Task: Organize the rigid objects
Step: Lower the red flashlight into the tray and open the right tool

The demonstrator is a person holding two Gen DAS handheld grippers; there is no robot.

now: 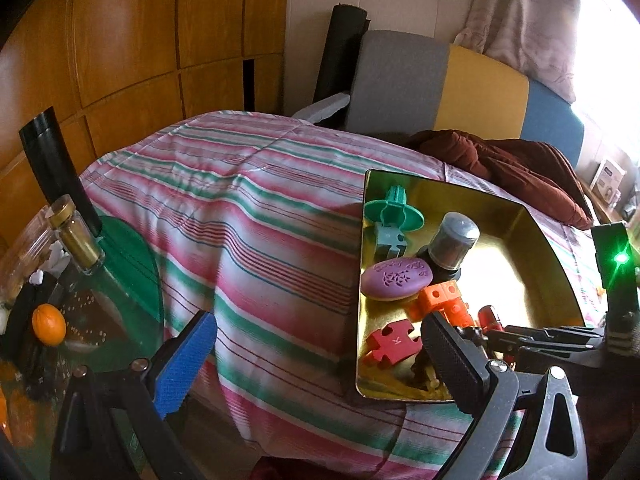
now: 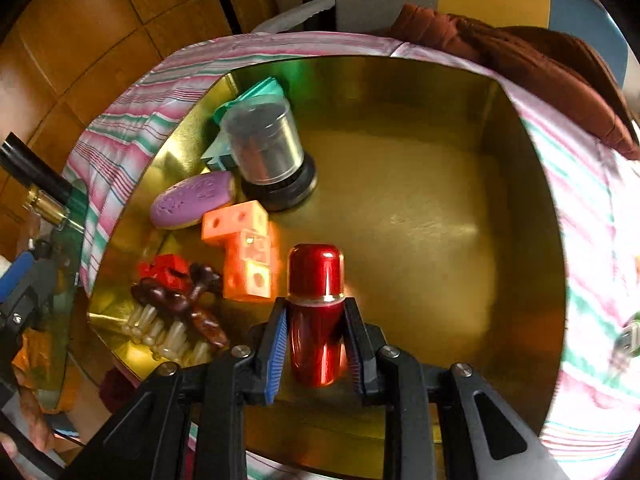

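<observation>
Your right gripper (image 2: 316, 334) is clamped on the red metallic capsule-shaped bottle (image 2: 316, 312), its fingers (image 2: 276, 344) pressing both sides of the lower half. The bottle's long axis runs along the fingers, its domed cap pointing forward, over the gold tin tray (image 2: 420, 208), just beside the orange cube blocks (image 2: 246, 256). Your left gripper (image 1: 320, 360) stands with fingers apart, empty, near the tray's edge.

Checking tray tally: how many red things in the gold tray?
2: a red capsule clamped in the right gripper over the tray, and a red puzzle piece at its near-left corner. More may hide underneath.
</observation>
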